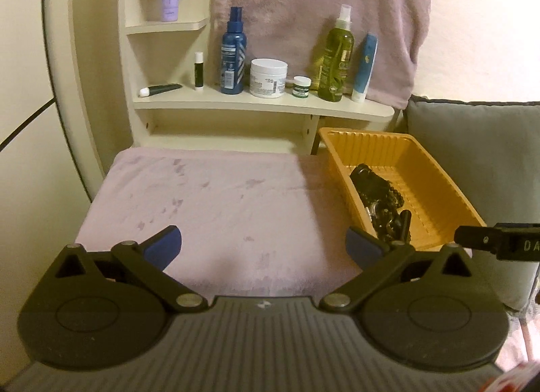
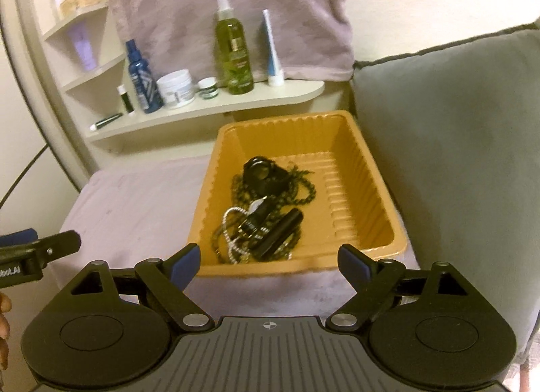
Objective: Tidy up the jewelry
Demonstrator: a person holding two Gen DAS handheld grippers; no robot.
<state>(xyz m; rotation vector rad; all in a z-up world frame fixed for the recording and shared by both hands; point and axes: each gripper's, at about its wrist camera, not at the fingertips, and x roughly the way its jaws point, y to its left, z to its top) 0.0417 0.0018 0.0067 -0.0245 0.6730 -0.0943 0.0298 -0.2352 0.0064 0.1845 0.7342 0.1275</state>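
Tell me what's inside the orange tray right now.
Inside the orange tray lies a tangled jewelry pile: dark beaded strands, a silvery chain, a black cylinder. Whatever lies beneath the tangle is covered.

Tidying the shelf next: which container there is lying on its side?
The dark tube with a white cap, at the shelf's left end; all the others stand upright.

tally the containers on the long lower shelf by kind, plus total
Spray bottles: 2, blue bottle, green bottle
Jars: 2, big white jar, small jar
Tubes: 2, blue-white tube, dark tube
Sticks: 1, lip balm stick
Total: 7
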